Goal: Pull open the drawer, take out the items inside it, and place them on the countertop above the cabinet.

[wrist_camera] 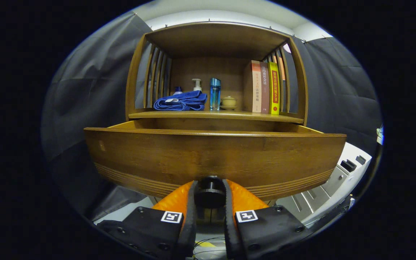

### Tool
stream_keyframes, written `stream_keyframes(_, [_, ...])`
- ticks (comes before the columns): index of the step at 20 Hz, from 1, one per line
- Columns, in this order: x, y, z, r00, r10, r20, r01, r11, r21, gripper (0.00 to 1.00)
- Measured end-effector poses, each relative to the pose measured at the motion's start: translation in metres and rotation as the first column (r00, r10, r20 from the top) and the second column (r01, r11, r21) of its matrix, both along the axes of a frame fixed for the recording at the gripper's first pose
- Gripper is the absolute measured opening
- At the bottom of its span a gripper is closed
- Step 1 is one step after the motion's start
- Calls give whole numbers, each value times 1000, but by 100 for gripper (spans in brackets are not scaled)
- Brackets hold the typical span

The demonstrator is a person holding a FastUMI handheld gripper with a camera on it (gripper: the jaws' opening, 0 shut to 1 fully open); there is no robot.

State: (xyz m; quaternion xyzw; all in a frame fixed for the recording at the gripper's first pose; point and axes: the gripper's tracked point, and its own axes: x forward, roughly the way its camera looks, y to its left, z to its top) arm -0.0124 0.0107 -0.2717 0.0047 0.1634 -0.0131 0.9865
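One step seems done: my tongs (210, 196) clamp the round black knob (210, 190) of the brown wooden drawer (215, 155), already pulled out below the tabletop (215, 115). Its inside is hidden; emptying remains.

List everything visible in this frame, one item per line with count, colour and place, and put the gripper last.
drawer: 1, brown wood, pulled out toward the fingers; its inside is hidden.
knob: 1, black, on the drawer front, between the fingers.
countertop: 1, brown wood, above the drawer.
cloth: 1, blue, folded, on the countertop at the left.
pump bottle: 1, white, behind the cloth.
blue bottle: 1, translucent blue, upright, right of the cloth.
lidded cup: 1, beige, right of the blue bottle.
books: 3 clear spines, cream-orange, brown, yellow, upright at the right.
white unit: 1, white, beside the cabinet.
gripper: 1, orange fingers on black mounts, closed on the knob.
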Motion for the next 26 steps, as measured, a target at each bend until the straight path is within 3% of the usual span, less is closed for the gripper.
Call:
stream_keyframes(5, [-2, -1, -1, 1000, 0, 5, 0, 1000, -9, 41])
stream_keyframes(11, [-2, 1, 4, 1000, 4, 10, -4, 999, -37, 53])
stream_keyframes(17, [-13, 21, 28, 996, 75, 40, -73, 996, -44, 91])
stream_keyframes(18, [-12, 19, 37, 996, 76, 54, -75, 997, -32, 97])
stream_keyframes(23, [28, -21, 145, 972, 21, 233, -20, 1000, -9, 97])
stream_keyframes(26, [73, -29, 201, 962, 60, 265, -46, 997, -60, 97])
